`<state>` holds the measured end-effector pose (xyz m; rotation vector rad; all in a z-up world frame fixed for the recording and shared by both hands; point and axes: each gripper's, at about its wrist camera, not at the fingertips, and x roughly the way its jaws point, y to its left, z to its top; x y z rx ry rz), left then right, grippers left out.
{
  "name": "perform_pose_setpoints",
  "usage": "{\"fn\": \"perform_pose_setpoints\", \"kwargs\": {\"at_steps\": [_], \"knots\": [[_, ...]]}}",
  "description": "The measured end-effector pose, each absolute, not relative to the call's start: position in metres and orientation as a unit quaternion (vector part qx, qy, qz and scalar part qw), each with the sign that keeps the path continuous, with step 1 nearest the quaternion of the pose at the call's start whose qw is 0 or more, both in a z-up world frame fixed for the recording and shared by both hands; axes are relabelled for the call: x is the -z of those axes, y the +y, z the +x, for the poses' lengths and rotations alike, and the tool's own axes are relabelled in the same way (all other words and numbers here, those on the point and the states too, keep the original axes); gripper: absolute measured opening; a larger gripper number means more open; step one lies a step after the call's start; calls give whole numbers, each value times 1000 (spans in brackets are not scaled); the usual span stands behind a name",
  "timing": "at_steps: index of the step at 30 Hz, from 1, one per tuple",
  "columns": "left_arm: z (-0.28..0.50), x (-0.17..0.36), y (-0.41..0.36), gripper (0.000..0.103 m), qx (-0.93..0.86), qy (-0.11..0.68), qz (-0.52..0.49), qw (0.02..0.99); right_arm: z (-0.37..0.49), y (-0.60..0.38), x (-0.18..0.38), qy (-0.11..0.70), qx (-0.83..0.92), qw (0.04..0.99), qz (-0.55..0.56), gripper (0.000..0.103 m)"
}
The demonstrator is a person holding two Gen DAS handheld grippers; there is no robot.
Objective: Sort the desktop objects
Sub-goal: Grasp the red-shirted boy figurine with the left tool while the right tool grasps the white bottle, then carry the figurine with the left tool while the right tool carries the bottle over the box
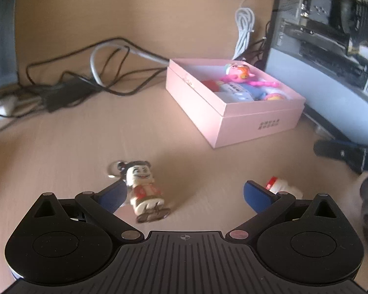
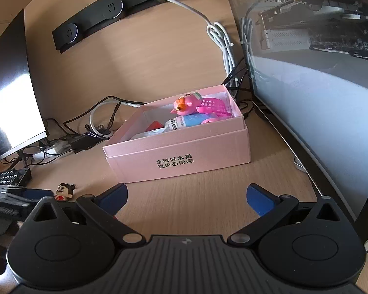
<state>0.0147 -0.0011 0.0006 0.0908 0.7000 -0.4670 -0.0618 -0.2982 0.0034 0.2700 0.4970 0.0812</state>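
Doll figure [image 1: 147, 191] in a red top lies face-up on the wooden desk [image 1: 61, 152], just beside the left gripper [image 1: 184, 196]'s left finger; jaws spread wide, nothing held. Pink box [image 2: 184, 152] sits further back, open, with a pink toy [image 2: 196, 104] and other items inside. Right gripper [image 2: 186, 197] is released wide, empty, facing the box.

The right claw [image 2: 187, 199] gapes empty before the pink box [image 2: 184, 152] of toys.
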Motion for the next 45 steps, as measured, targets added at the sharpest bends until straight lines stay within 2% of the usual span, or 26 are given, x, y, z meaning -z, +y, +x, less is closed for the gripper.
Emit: {"fn": "perform_pose_setpoints", "kwargs": {"at_steps": [13, 21, 23, 24, 25, 27, 31, 33, 39, 45], "knots": [[25, 11, 14, 102, 131, 388, 19, 912, -63, -296, -3, 241, -29, 962, 126, 103], [39, 9, 9, 72, 114, 380, 34, 917, -62, -295, -4, 245, -34, 961, 119, 103], [39, 7, 9, 59, 113, 379, 40, 918, -62, -290, -5, 251, -50, 961, 106, 102], [38, 7, 10, 56, 115, 378, 44, 918, -62, -285, -7, 257, -66, 959, 94, 98], [37, 6, 11, 47, 119, 377, 46, 917, -63, -278, -9, 264, -86, 957, 77, 93], [33, 4, 14, 47, 123, 373, 48, 918, -63, -263, -14, 284, -125, 950, 46, 76], [23, 1, 19, 47, 125, 367, 48, 921, -59, -230, -17, 316, -168, 934, -14, 64], [16, -2, 22, 47, 128, 364, 44, 922, -54, -215, -13, 334, -172, 926, -41, 50], [-5, -12, 29, 47, 137, 348, 44, 926, -40, -204, -3, 369, -155, 915, -51, 26], [-24, -28, 29, 47, 147, 323, 49, 934, -55, -211, -24, 360, -150, 920, -49, 25]]}}
